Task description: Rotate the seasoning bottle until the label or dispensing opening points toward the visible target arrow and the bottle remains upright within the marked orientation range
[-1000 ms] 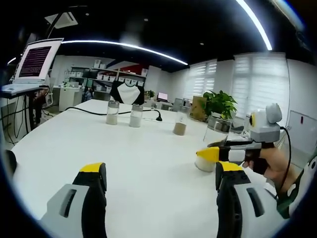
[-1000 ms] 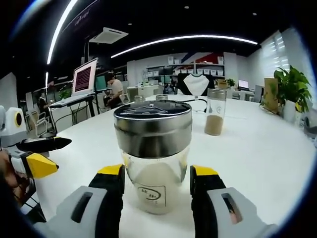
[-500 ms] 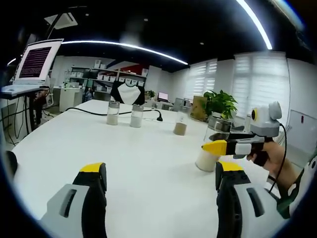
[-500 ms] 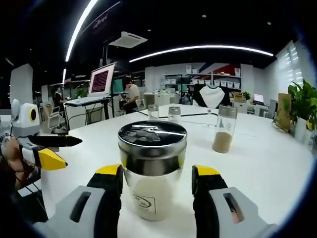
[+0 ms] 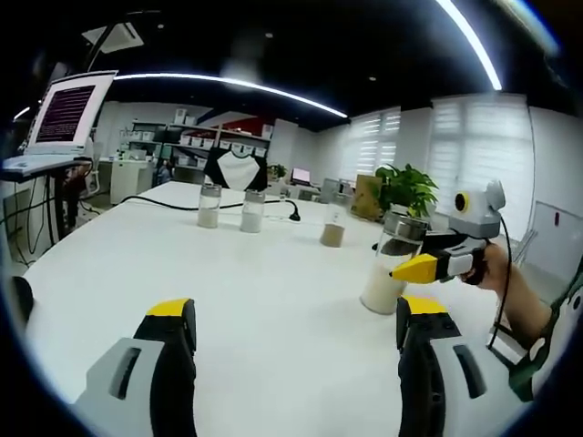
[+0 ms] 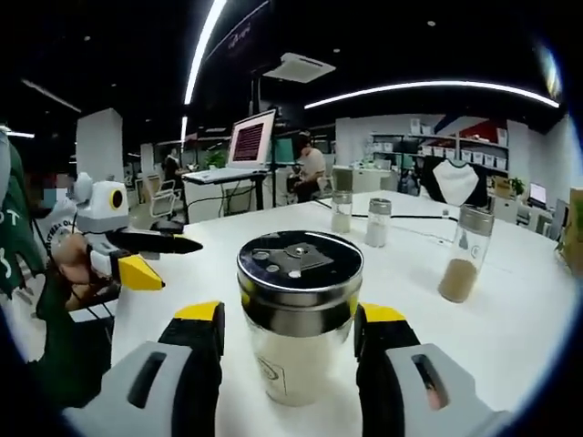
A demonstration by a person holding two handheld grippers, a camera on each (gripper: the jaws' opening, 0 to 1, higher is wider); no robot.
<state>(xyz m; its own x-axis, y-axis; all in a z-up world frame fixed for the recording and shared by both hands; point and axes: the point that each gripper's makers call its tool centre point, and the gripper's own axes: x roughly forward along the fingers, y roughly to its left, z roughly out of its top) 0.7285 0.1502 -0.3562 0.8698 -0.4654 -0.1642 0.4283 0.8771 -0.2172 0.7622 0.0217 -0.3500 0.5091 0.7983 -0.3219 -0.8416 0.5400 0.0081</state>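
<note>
The seasoning bottle [image 6: 296, 360] is clear glass with white powder, a steel lid with dispensing holes and a small label low on its front. It stands upright on the white table [image 6: 205, 291]. My right gripper [image 6: 290, 314] is shut on the seasoning bottle, a yellow-tipped jaw against each side. In the left gripper view the same seasoning bottle [image 5: 379, 291] stands at the right, with the right gripper [image 5: 398, 259] around it in a person's hand. My left gripper [image 5: 296, 309] is wide open over bare table [image 5: 255, 282]. The left gripper [image 6: 173, 262] is also at the left of the right gripper view.
Three more glass bottles [image 5: 208, 207] [image 5: 250, 211] [image 5: 332, 228] stand farther back, with a black cable [image 5: 164, 205] behind them. A potted plant [image 5: 404, 191] sits at the far right. A laptop on a stand [image 6: 251, 141] and a seated person [image 6: 310, 168] are beyond the table edge.
My right gripper has swung around with the bottle between its jaws, its view turning left and looking more down on the lid. The label still faces that camera. The left gripper has stayed still.
</note>
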